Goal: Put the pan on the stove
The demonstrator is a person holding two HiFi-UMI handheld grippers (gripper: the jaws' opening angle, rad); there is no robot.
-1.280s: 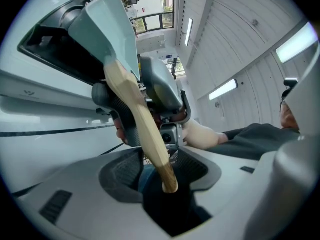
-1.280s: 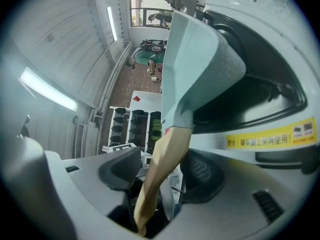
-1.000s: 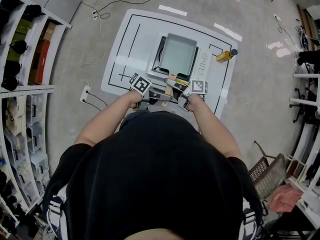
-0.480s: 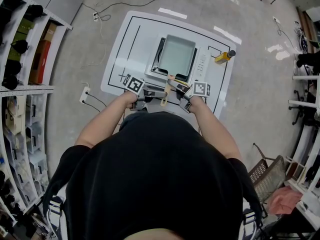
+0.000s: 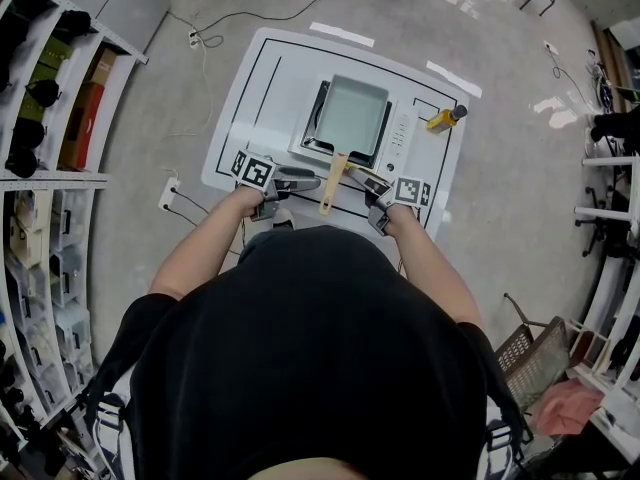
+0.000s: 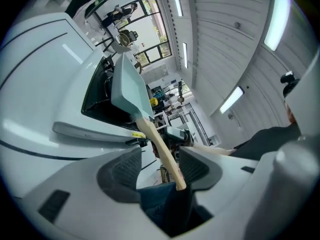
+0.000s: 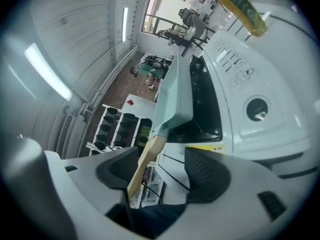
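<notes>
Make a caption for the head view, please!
Pan on the stove; left claw and right claw, just opened and gripping nothing, flank its wooden handle.

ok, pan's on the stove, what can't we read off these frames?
- Pan seating on the stove: the pan covers the burner in head view; both gripper views show it side-on.
- Stove panel print: too small in head view, blurred in right gripper view.
- Yellow bottle label: too small in head view, cut by the top edge in right gripper view.
- Table near edge: hidden by the person's torso in head view.

Overhead view, two close on pan (image 5: pixel 348 120)
</notes>
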